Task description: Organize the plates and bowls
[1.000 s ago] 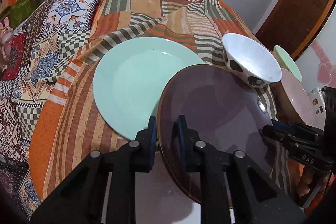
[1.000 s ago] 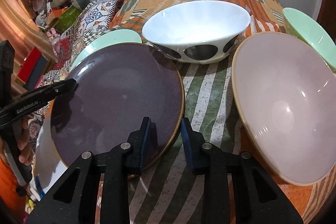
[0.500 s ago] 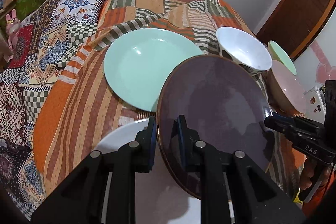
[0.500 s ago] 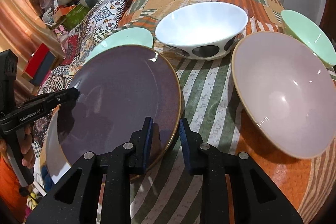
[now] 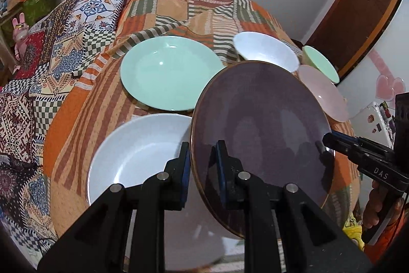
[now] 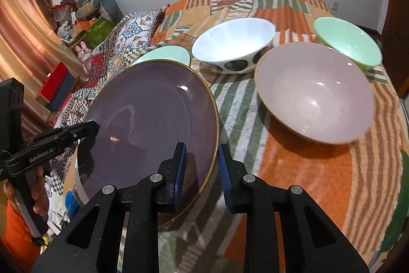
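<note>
A dark purple plate with a gold rim hangs tilted above the bed, held from both sides. My left gripper is shut on its left rim. My right gripper is shut on the opposite rim of the purple plate. Under it lies a white plate, with a mint plate beyond. To the right stand a white bowl with black dots, a pink bowl and a mint bowl.
Everything rests on an orange patchwork bedspread over a bed. A patterned pillow lies at the far left. A wooden door is at the right, and cluttered boxes and toys line the left wall.
Both grippers have risen with the purple plate. The white plate beneath it has come into view, and the bowls and the mint plate look farther off.
</note>
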Demonstrator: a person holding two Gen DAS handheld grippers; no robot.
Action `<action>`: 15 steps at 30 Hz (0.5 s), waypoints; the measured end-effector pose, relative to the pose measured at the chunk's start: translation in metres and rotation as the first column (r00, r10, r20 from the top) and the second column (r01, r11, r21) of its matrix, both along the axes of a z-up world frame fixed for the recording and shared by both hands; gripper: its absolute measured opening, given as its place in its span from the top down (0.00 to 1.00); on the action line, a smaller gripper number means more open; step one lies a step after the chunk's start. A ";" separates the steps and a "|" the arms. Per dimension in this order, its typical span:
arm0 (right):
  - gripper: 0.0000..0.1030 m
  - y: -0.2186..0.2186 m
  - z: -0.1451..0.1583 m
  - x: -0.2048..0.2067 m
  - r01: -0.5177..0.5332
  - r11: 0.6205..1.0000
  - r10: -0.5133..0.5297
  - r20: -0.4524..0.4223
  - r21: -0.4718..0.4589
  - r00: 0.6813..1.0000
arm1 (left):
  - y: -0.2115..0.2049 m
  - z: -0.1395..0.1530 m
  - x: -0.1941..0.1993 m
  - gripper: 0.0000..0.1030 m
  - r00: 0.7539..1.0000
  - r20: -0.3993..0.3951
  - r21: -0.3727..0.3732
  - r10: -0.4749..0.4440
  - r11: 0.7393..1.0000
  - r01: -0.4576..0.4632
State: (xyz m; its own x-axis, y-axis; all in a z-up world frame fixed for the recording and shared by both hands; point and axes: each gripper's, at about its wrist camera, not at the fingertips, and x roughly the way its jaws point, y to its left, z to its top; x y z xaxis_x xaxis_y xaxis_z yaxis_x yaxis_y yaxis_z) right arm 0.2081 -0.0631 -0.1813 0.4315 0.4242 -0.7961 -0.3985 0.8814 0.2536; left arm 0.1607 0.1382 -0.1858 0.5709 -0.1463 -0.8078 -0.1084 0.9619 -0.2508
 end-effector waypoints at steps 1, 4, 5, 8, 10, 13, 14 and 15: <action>0.77 -0.003 0.002 -0.003 0.004 1.000 -0.004 0.004 0.001 1.000 | -0.004 0.002 -0.003 0.82 1.000 0.003 0.000 -0.005 1.000 0.005; 0.77 -0.013 0.006 -0.011 0.011 1.000 -0.011 0.016 0.003 1.000 | -0.014 0.006 -0.009 0.82 1.000 0.010 0.000 -0.018 1.000 0.018; 0.77 -0.017 0.006 -0.014 0.016 1.000 -0.016 0.018 0.005 1.000 | -0.019 0.007 -0.012 0.82 1.000 0.011 0.000 -0.023 1.000 0.023; 0.77 -0.026 0.006 -0.021 0.027 1.000 -0.027 0.019 0.006 0.999 | -0.030 0.009 -0.017 0.82 0.999 0.009 0.003 -0.034 0.999 0.034; 0.77 -0.033 0.005 -0.027 0.036 0.999 -0.036 0.016 0.008 0.999 | -0.039 0.011 -0.021 0.82 0.999 0.009 0.014 -0.044 0.999 0.044; 0.77 -0.042 0.005 -0.031 0.051 0.999 -0.051 0.011 0.013 0.999 | -0.051 0.012 -0.024 0.82 0.998 0.012 0.031 -0.061 0.998 0.061; 0.77 -0.044 0.005 -0.032 0.055 0.998 -0.055 0.009 0.014 0.998 | -0.056 0.013 -0.026 0.82 0.998 0.012 0.037 -0.068 0.997 0.068; 0.77 -0.047 0.005 -0.033 0.059 0.998 -0.060 0.009 0.015 0.998 | -0.060 0.013 -0.028 0.82 0.997 0.011 0.040 -0.074 0.997 0.073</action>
State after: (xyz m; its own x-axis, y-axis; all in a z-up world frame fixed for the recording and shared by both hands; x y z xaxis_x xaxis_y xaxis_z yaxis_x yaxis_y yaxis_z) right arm 0.1747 -0.1098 -0.1765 0.4636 0.4093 -0.7858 -0.3478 0.8998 0.2635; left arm 0.1332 0.0784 -0.1728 0.5698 -0.1567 -0.8067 -0.0341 0.9763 -0.2138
